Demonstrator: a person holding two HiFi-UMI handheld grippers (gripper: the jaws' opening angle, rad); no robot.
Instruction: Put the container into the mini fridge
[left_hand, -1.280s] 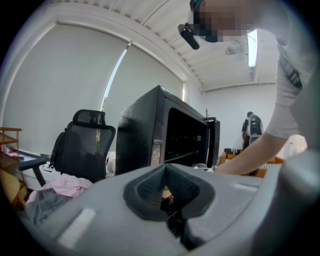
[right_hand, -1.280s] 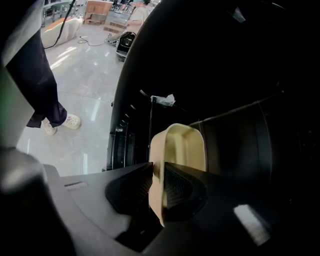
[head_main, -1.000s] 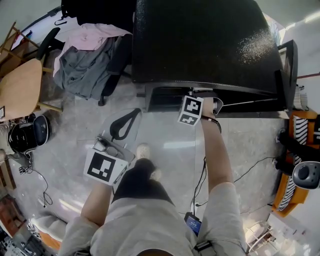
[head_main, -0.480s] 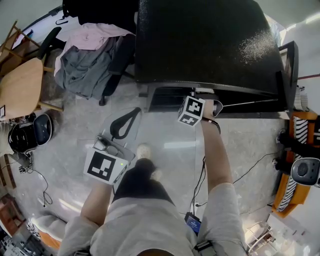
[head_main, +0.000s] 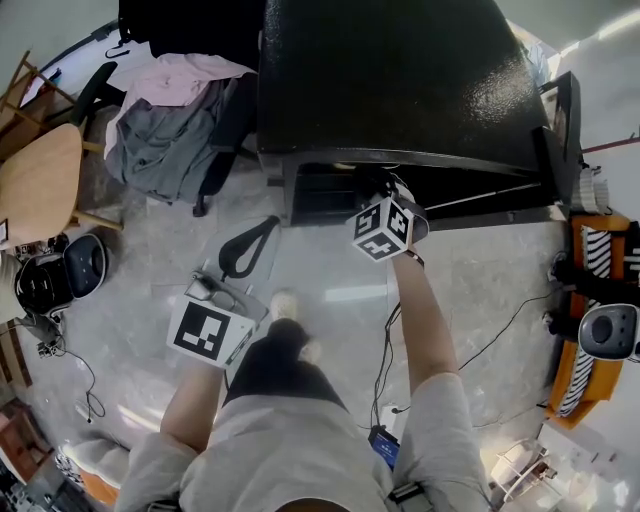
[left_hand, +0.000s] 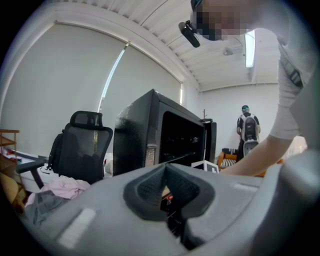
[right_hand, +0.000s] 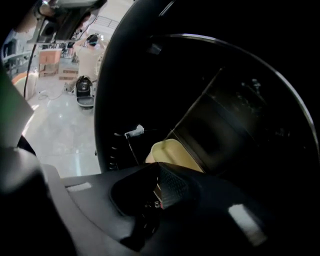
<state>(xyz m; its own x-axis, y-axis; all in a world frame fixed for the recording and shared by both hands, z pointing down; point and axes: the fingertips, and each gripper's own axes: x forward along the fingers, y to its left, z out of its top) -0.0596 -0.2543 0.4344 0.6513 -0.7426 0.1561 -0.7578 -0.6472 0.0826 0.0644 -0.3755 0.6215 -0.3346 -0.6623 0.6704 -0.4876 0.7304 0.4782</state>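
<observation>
container (right_hand: 170, 151), pale cream, sits inside the dark mini fridge (head_main: 400, 80), its edge pinched between the closed jaws of the right gripper (right_hand: 159, 176). left gripper (left_hand: 166, 176) is closed, holding nothing.

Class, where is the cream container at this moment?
In the right gripper view, the cream container sits near centre, held at the tips of the right gripper, inside the dark open cavity of the mini fridge.
</observation>
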